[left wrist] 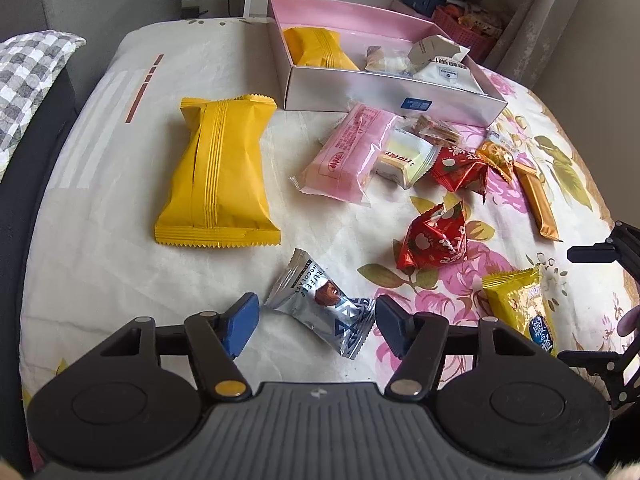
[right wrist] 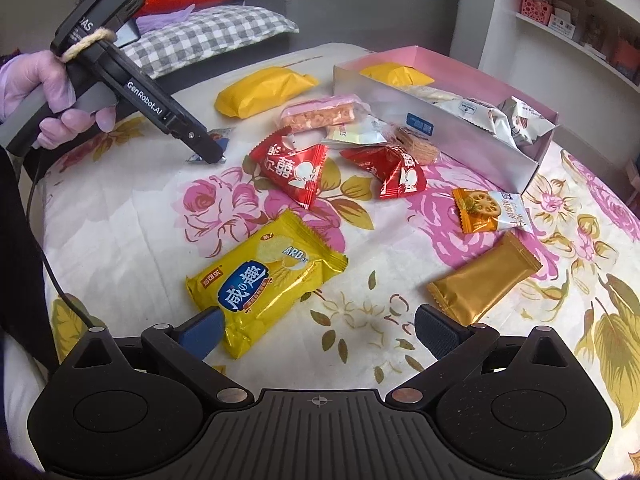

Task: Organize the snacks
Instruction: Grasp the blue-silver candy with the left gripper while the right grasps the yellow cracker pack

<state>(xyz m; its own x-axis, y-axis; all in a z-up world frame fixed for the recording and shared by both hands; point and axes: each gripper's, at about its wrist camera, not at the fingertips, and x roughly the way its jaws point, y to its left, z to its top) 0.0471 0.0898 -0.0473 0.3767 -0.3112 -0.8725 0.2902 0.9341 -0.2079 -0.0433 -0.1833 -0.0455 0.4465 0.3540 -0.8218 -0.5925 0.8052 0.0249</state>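
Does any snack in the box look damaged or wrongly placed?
Yes. At the far right end of the pink box, one white wrapper looks crumpled and possibly torn open, sticking up above the rim. The yellow bag inside lies flat and looks intact.

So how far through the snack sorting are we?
Early. The pink box holds a yellow pack and a few small packets. The open left gripper straddles the silver truffle packet; the right gripper is open. About ten snacks remain on the bedsheet.
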